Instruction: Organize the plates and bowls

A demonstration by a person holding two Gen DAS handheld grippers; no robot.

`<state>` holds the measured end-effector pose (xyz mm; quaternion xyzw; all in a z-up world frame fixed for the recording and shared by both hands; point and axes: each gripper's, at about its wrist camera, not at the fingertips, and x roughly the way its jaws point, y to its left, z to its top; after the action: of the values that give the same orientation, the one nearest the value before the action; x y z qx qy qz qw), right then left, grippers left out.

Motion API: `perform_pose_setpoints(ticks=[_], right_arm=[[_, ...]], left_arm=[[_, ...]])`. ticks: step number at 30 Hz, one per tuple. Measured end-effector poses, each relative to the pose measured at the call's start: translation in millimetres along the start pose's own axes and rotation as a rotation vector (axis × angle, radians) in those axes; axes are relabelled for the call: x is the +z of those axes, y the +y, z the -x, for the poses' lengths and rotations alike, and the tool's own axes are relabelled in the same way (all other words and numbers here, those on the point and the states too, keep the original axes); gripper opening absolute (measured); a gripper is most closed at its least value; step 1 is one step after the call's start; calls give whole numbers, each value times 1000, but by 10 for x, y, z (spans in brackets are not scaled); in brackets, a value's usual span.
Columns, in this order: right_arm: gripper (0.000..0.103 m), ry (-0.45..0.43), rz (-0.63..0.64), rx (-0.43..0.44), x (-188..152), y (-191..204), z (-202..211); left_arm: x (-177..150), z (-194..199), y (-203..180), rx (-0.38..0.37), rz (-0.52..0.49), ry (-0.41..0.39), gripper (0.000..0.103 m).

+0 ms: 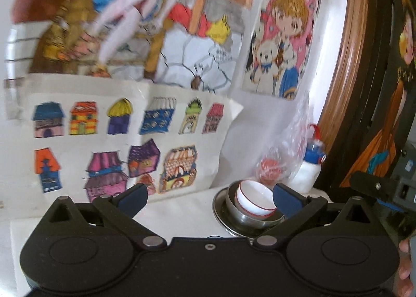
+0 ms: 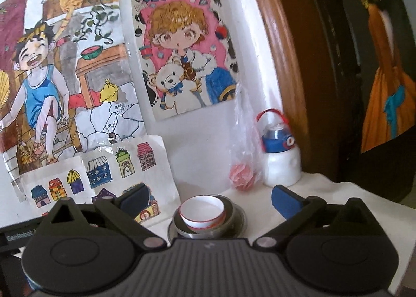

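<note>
A white bowl with a red rim (image 1: 256, 199) sits tilted inside a steel bowl (image 1: 243, 216), which stands on a steel plate (image 1: 221, 208) on the white table. The same stack shows in the right wrist view: white bowl (image 2: 202, 211), steel bowl (image 2: 226, 224), steel plate (image 2: 240, 219). My left gripper (image 1: 210, 199) is open and empty, raised, with the stack close behind its right finger. My right gripper (image 2: 208, 202) is open and empty, raised just in front of the stack, which lies between its fingers in view.
Children's drawings (image 2: 67, 83) cover the white wall behind. A clear plastic bag with a red item (image 2: 243, 172) and a white bottle with a blue and red lid (image 2: 279, 151) stand behind the stack. A wooden frame (image 2: 278, 50) rises at the right.
</note>
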<state>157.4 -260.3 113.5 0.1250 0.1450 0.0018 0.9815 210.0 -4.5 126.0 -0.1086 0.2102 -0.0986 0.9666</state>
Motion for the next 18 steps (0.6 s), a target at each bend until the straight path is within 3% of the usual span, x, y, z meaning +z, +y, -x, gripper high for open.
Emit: perform_pose_setpoints(ticks=[10, 18], right_arm=[[103, -69, 37, -32, -398, 107, 473], [103, -88, 79, -44, -690, 198, 716]], left_arm=[[-319, 576, 16, 11, -51, -109, 102], [-612, 824, 43, 26, -96, -133, 102]])
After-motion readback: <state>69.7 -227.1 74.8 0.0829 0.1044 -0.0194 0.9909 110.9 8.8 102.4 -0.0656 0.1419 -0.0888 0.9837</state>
